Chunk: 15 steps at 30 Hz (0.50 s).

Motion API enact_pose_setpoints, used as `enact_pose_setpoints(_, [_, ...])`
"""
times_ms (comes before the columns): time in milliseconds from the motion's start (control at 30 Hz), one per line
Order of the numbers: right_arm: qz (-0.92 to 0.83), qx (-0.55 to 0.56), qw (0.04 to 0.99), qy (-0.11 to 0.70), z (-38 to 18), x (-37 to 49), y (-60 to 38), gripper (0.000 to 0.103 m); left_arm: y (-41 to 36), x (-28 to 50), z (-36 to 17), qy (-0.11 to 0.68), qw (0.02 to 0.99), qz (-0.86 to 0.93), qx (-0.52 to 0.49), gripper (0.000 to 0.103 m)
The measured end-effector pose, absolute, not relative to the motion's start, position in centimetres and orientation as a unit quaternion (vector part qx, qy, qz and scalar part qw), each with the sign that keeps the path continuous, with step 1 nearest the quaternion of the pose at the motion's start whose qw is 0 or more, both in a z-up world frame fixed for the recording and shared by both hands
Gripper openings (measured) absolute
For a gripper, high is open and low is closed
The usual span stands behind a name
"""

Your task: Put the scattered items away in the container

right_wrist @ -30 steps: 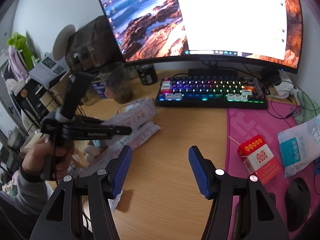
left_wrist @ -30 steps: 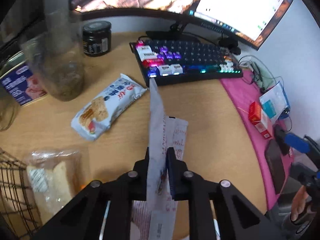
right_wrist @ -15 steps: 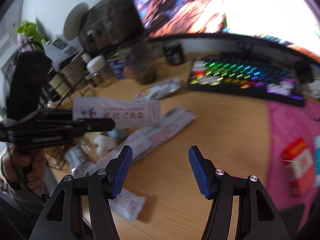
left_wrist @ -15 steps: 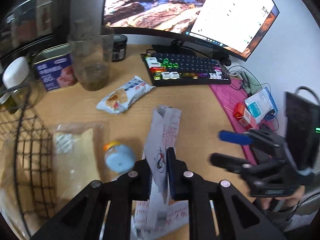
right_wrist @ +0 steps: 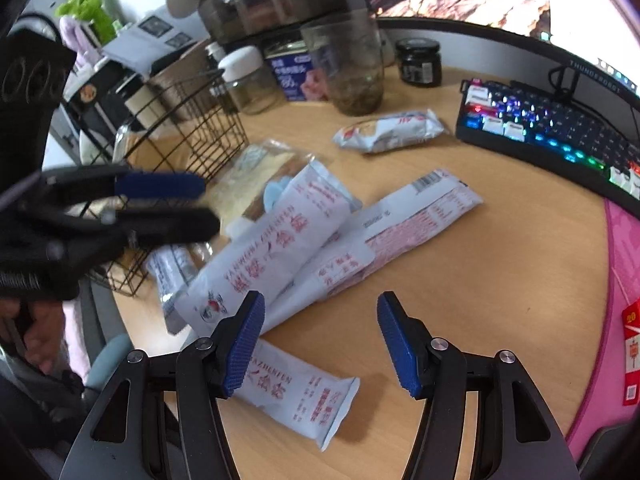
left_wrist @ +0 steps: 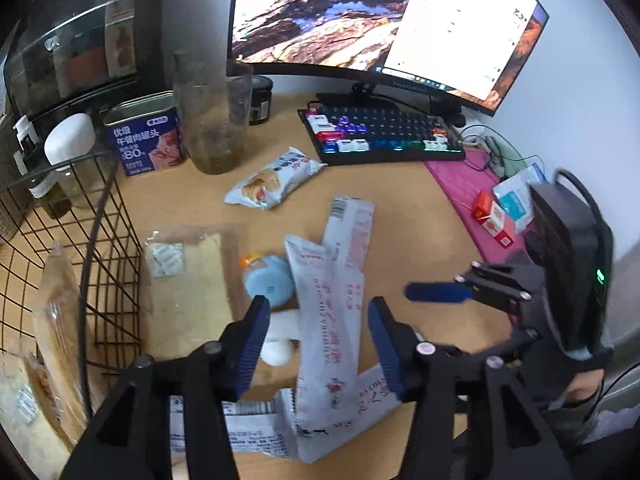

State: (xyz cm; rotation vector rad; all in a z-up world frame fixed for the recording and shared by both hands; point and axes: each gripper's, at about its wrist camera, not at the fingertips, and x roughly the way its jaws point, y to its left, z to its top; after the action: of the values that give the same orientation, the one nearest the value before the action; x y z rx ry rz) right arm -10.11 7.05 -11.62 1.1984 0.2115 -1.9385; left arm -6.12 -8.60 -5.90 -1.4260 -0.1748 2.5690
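Note:
My left gripper (left_wrist: 314, 338) is open above a white packet with red lettering (left_wrist: 328, 320), which lies free across other packets; it also shows in the right wrist view (right_wrist: 276, 248). A longer white packet (right_wrist: 400, 224) lies under it. The black wire basket (left_wrist: 100, 248) stands at the left with bread bags inside. A bagged bread slice (left_wrist: 188, 280) and a blue bottle (left_wrist: 268, 280) lie beside the basket. My right gripper (right_wrist: 320, 340) is open and empty over a small white packet (right_wrist: 296, 396).
A blue-white snack bag (left_wrist: 272, 180) lies mid-desk. A glass jar (left_wrist: 216, 120), a blue tin (left_wrist: 148, 140) and a dark jar (right_wrist: 418, 62) stand behind. A lit keyboard (left_wrist: 384, 136), a monitor and a pink mat (right_wrist: 624, 280) with a red box fill the right side.
My left gripper has opened and let go of the white packet, which now lies on the pile. Both grippers have moved toward the basket side.

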Motion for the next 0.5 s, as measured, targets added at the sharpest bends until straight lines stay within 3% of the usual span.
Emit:
enact_pose_setpoints(367, [-0.704,0.399,0.543,0.223,-12.3,-4.8,6.5,0.06,-7.5,-6.1,-8.5,-0.061,0.109,0.833,-0.538,0.059])
enact_pose_setpoints(500, [-0.69,0.403,0.544,0.256,-14.5,-4.9,5.5,0.06,-8.1,-6.0,-8.5,-0.066,0.098,0.834,-0.538,0.059])
